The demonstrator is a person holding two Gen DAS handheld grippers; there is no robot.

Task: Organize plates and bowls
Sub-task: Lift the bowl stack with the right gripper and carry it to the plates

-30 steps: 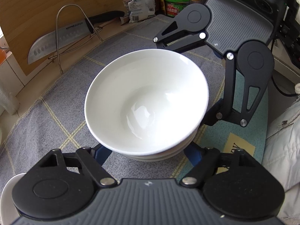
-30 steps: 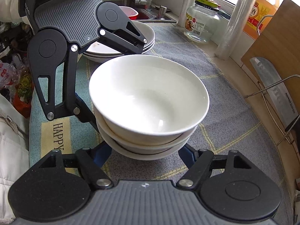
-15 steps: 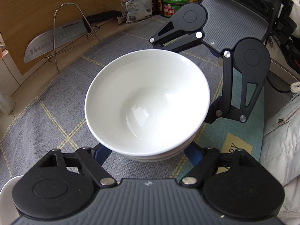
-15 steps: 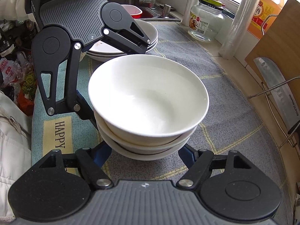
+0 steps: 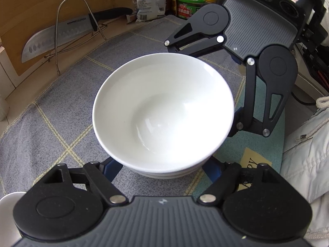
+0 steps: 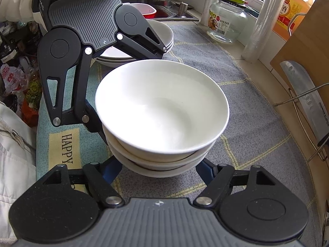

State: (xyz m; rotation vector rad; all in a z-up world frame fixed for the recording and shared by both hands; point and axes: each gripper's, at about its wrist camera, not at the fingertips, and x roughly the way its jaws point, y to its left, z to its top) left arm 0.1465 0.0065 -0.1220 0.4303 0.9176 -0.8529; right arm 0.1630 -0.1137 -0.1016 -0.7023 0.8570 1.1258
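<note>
A stack of three white bowls [image 5: 162, 113] sits nested on the grey checked mat [image 5: 61, 123], filling the centre of both views. My left gripper [image 5: 162, 170] is shut on the stack, its blue fingers [image 5: 112, 167] pressed against the lowest bowl's sides. From the opposite side my right gripper [image 6: 159, 171] is shut on the same bowl stack [image 6: 162, 111], with blue fingers [image 6: 205, 169] under its rim. Each gripper's black linkage shows beyond the bowls in the other's view. I cannot tell whether the stack rests on the mat or hangs just above it.
A pile of white plates [image 6: 166, 35] stands behind the bowls, with a red bowl [image 6: 148, 12] in the sink beyond. A glass jar [image 6: 227, 20], a knife [image 5: 61, 35] in a wire rack against a wooden board [image 5: 30, 4], and a green tin [image 5: 190, 7] line the counter. A person's white jacket [image 5: 304, 154] is at the mat's edge.
The left gripper has tilted slightly, so the knife and board sit a little differently in its view. Both grips on the bowl stack are unchanged.
</note>
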